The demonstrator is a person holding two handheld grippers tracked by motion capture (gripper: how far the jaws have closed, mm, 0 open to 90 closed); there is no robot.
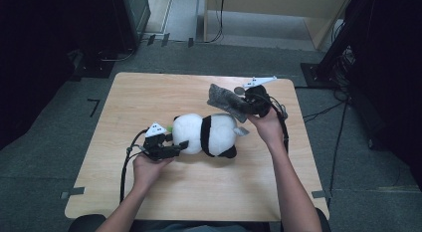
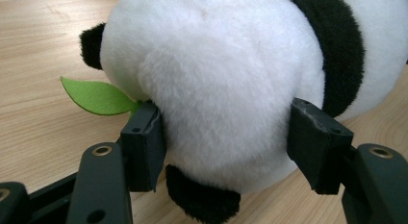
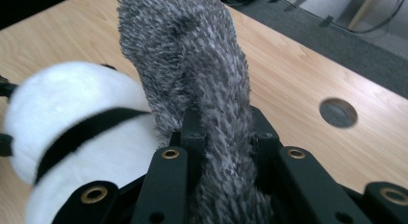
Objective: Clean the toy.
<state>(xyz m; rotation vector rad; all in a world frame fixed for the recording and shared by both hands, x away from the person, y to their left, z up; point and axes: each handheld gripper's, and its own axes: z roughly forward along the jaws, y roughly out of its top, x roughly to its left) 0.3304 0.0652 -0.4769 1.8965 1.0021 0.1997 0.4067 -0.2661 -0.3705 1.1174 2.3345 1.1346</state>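
A black-and-white plush panda [image 1: 211, 134] lies on its side in the middle of the wooden table [image 1: 129, 102], with a green felt leaf [image 2: 96, 95] at its mouth. My left gripper [image 1: 175, 142] is shut on the panda's white head [image 2: 226, 104], one jaw on each side. My right gripper [image 1: 249, 106] hangs above the panda's back end, shut on a grey fuzzy cloth [image 1: 226, 101] that sticks out to the left. In the right gripper view the grey cloth [image 3: 202, 80] is pinched between the jaws, and the panda [image 3: 72, 123] lies below at the left.
A round cable hole [image 3: 338, 112] sits in the tabletop near the far right corner. Dark stands and cables [image 1: 343, 67] are on the floor to the right of the table, dark equipment [image 1: 124, 23] at the far left.
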